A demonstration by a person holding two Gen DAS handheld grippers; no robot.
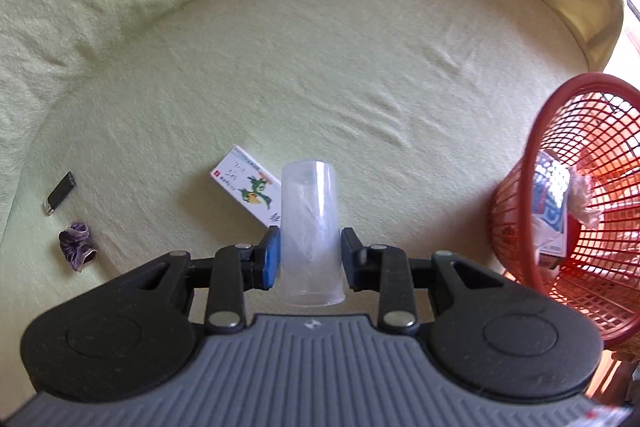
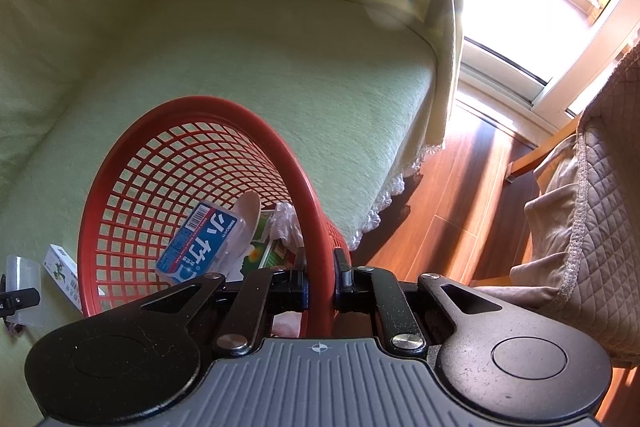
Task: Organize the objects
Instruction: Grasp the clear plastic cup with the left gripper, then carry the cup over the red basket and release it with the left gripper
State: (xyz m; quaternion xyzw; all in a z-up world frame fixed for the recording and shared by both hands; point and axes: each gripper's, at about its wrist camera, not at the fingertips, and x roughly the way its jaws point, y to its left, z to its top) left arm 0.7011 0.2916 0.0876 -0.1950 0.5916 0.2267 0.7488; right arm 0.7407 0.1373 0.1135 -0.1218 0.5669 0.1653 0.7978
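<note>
My left gripper [image 1: 309,254] is shut on a clear plastic cup [image 1: 310,227], held upside down above the green-covered sofa seat [image 1: 360,67]. Behind the cup lies a white box with a green bird picture [image 1: 244,183]. A black lighter [image 1: 61,193] and a purple scrunchie [image 1: 76,245] lie at the left. My right gripper [image 2: 322,281] is shut on the rim of the red mesh basket [image 2: 192,163], which holds a blue packet [image 2: 196,243], a spoon, a green box and white tissue. The cup [image 2: 22,275] also shows at that view's left edge.
The red basket [image 1: 576,195] stands at the seat's right edge in the left wrist view. Beyond the sofa's lace-trimmed edge lie a wooden floor [image 2: 460,195], a quilted beige chair cover [image 2: 588,227] and bright windows.
</note>
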